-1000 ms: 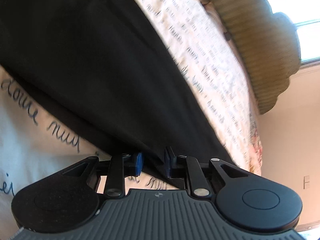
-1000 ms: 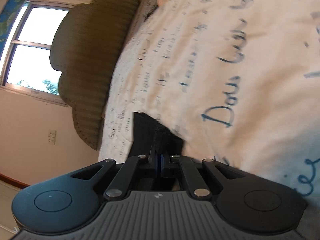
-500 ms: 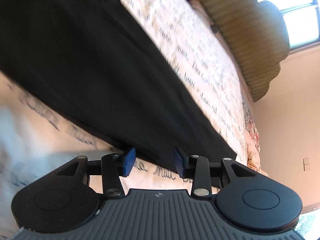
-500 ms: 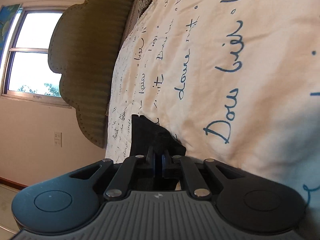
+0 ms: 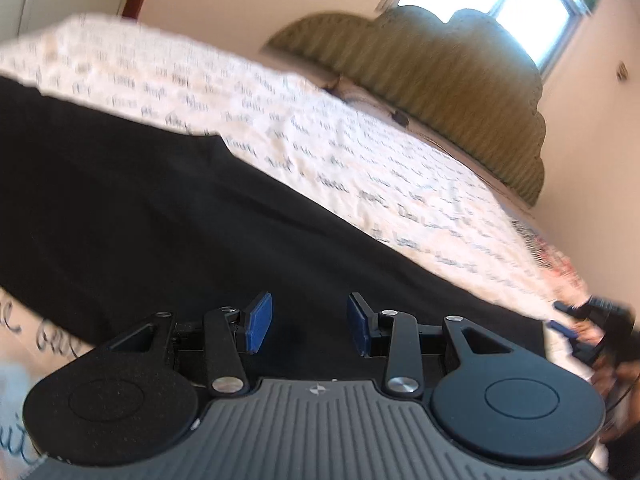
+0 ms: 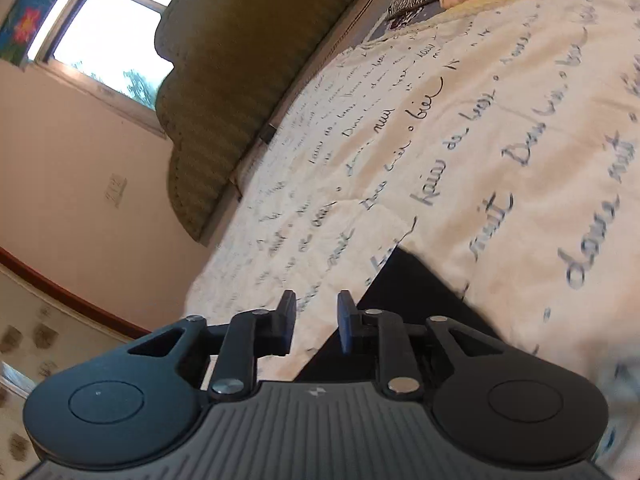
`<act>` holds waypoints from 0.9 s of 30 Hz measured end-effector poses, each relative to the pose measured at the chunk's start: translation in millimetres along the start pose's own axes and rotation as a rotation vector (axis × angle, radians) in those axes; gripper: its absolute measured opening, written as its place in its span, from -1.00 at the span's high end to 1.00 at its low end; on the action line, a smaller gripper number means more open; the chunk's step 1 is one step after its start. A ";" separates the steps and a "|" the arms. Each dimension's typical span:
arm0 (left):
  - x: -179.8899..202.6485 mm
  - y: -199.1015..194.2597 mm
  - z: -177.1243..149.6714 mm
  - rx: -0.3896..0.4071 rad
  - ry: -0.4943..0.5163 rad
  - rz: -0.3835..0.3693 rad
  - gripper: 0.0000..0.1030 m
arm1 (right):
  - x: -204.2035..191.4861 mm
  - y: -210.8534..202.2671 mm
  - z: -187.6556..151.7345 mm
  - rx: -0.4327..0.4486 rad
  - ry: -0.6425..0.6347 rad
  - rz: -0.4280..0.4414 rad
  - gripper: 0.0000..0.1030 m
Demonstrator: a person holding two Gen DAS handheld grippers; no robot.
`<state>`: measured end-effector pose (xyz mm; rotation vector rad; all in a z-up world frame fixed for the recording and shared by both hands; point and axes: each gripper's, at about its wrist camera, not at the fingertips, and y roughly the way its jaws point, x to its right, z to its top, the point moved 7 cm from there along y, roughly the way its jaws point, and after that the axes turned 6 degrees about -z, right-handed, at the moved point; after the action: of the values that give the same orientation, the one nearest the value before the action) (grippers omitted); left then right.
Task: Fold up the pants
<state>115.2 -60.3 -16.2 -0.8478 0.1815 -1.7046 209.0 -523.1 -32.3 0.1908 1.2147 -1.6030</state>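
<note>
Lying flat on the bed [image 5: 360,152], the black pants [image 5: 168,216] stretch under and ahead of the left gripper [image 5: 308,322], whose jaws stand released. The right gripper [image 6: 316,322] has just been opening its jaws; nothing is between them, with a pants corner just behind its right jaw.

Daylight glares through the window [image 5: 516,8]; motion blur smears both views, and fisheye bends their edges.
</note>
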 end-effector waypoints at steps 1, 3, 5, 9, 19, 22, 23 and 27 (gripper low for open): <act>0.7 3.1 -3.4 0.009 0.032 0.019 0.15 | 0.6 6.8 5.4 -0.007 -0.078 -0.061 0.39; 8.7 7.3 -12.7 0.012 0.072 0.014 0.13 | 2.0 16.3 7.2 -0.027 -0.215 -0.166 0.39; 8.3 13.9 -17.8 -0.001 0.091 0.023 0.08 | 4.0 26.0 2.1 -0.077 -0.289 -0.180 0.32; 9.6 19.2 -23.7 0.015 0.139 0.021 0.02 | 2.9 39.4 -8.4 -0.116 -0.340 -0.138 -0.10; 13.9 23.0 -35.8 0.007 0.213 -0.012 -0.54 | 5.0 36.9 2.4 -0.090 -0.264 0.009 0.79; 14.1 24.7 -37.0 0.007 0.216 -0.021 -0.62 | 17.3 49.0 -5.5 -0.101 -0.251 -0.001 0.80; 13.9 25.4 -37.2 0.005 0.215 -0.025 -0.64 | 18.8 49.8 -5.2 -0.099 -0.228 0.008 0.80; 10.0 23.7 -35.7 0.013 0.196 -0.041 -0.66 | 22.4 42.6 5.3 -0.116 -0.095 0.012 0.59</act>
<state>111.0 -87.9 -50.3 -0.6778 0.2874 -1.8252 235.7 -537.8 -69.9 0.0469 1.2262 -1.5095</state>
